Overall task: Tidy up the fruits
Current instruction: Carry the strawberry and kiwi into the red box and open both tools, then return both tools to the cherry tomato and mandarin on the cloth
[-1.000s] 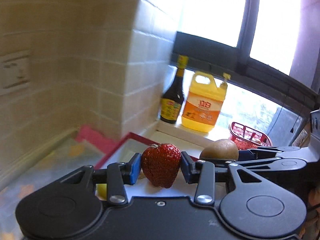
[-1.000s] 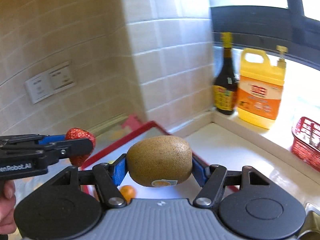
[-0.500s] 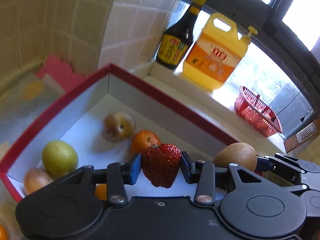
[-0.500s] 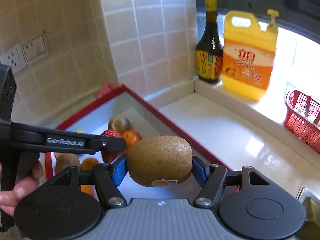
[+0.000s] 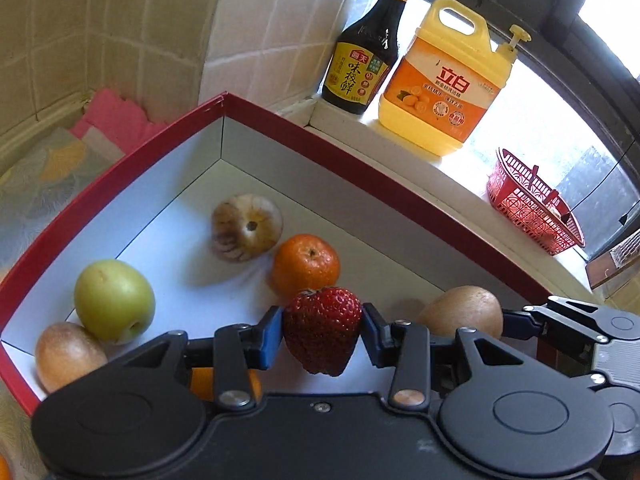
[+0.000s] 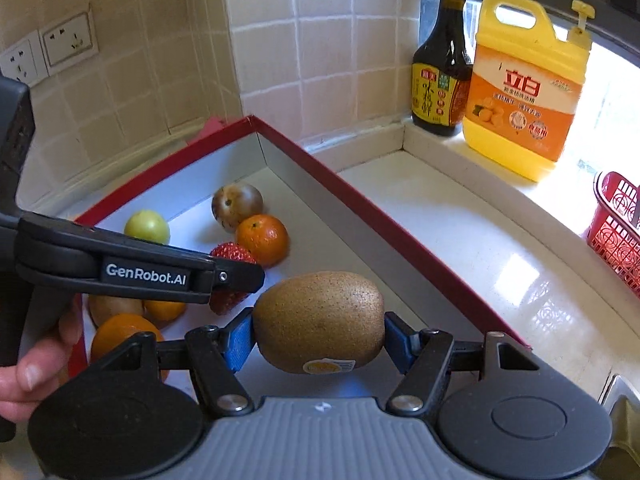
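Note:
My left gripper [image 5: 322,330] is shut on a red strawberry [image 5: 322,328] and holds it above the floor of the red-rimmed white box [image 5: 280,128]. My right gripper [image 6: 319,338] is shut on a brown kiwi [image 6: 320,320], just right of the left gripper, over the box's near right side. The kiwi also shows in the left wrist view [image 5: 460,312]. In the box lie a green apple [image 5: 114,300], a brownish round fruit [image 5: 246,226], an orange [image 5: 306,266], another kiwi [image 5: 68,356] and more oranges [image 6: 120,330].
A dark soy sauce bottle [image 5: 366,48] and a yellow detergent jug [image 5: 448,80] stand on the window ledge. A red plastic basket [image 5: 532,204] sits further right. A pink cloth [image 5: 116,116] lies behind the box. The tiled wall holds sockets [image 6: 48,50].
Both grippers have tilted down and moved lower over the box with their fruits still held. The box's inside and its fruits have come into view.

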A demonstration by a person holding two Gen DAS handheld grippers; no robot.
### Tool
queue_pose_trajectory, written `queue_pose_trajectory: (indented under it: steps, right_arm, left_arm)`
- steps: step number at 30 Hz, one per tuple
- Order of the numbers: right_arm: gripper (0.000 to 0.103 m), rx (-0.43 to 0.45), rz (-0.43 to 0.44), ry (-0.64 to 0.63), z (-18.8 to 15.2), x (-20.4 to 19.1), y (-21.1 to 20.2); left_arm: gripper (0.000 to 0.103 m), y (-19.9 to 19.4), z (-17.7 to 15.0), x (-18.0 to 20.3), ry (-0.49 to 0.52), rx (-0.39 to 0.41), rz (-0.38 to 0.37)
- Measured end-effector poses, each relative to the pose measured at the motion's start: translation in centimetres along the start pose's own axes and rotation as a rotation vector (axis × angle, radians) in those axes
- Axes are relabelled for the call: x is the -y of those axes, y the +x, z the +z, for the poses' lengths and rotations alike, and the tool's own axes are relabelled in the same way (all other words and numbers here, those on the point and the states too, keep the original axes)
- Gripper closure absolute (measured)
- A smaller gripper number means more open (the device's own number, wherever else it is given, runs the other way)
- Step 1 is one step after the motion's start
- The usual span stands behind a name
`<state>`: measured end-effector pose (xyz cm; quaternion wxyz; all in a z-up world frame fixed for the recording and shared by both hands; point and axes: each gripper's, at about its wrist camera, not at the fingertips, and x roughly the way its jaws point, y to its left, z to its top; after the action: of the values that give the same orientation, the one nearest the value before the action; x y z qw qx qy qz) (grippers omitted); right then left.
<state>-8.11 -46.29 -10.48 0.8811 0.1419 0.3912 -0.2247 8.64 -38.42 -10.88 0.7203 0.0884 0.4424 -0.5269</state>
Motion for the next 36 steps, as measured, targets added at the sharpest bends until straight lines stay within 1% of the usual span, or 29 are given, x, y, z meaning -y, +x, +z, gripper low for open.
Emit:
queue_pose_trajectory:
  steps: [3, 7, 11, 13, 16, 17, 18, 21, 22, 25, 29, 31, 33, 36]
  right_arm:
    - [0.034, -0.015, -0.015, -0.011, 0.1, -0.2, 0.6]
    - [0.034, -0.001, -0.014, -0.031, 0.2, -0.5, 1.0]
    - [0.034, 0.017, -0.026, -0.049, 0.4, -0.9, 1.5]
    - [0.034, 0.017, -0.033, -0.056, 0.4, -1.0, 1.8]
    - [0.034, 0.014, -0.031, -0.058, 0.2, -0.8, 2.1]
    - [0.034, 0.024, -0.034, -0.064, 0.2, -0.8, 1.9]
    - [0.035, 0.037, -0.041, -0.071, 0.2, -0.8, 1.7]
    - [0.033, 0.067, -0.044, -0.092, 0.6, -0.9, 0.5]
    - [0.033, 0.081, -0.041, -0.1, 0.7, -1.0, 0.0]
    - [0.033, 0.129, -0.076, -0.118, 1.2, -1.4, -2.0]
    - [0.033, 0.185, -0.075, -0.119, 2.1, -1.8, -4.6]
    - [0.033, 0.211, -0.073, -0.138, 2.7, -2.4, -5.7]
    - [0.033, 0.244, -0.076, -0.172, 3.5, -3.4, -7.0]
    - [0.033, 0.294, -0.058, -0.206, 4.6, -5.1, -8.8]
  left_arm:
    - [0.053, 0.1, -0.1, 0.1, 0.007, -0.001, 0.003]
    - [0.053, 0.3, 0.0, 0.2, 0.0, -0.005, 0.006]
    - [0.053, 0.3, -0.1, 0.5, 0.015, -0.002, 0.016]
    - [0.047, 0.1, -0.2, 0.7, 0.027, 0.01, 0.017]
    - [0.042, -0.8, -0.1, 1.1, 0.051, 0.04, 0.005]
    - [0.036, -0.9, -0.1, 1.2, 0.054, 0.046, 0.012]
    - [0.035, -1.1, 0.0, 1.2, 0.056, 0.052, 0.017]
    - [0.035, -2.3, 0.1, 0.9, 0.054, 0.067, 0.022]
    - [0.035, -3.1, 0.2, 0.9, 0.053, 0.077, 0.024]
    - [0.035, -6.0, 0.2, 0.7, 0.058, 0.126, 0.028]
    - [0.031, -11.7, -0.3, 0.2, 0.069, 0.22, 0.076]
    - [0.029, -14.7, -0.9, -0.6, 0.057, 0.266, 0.11]
    - [0.029, -17.4, -1.7, -1.7, 0.04, 0.305, 0.162]
    - [0.029, -21.8, -3.0, -3.8, 0.002, 0.371, 0.244]
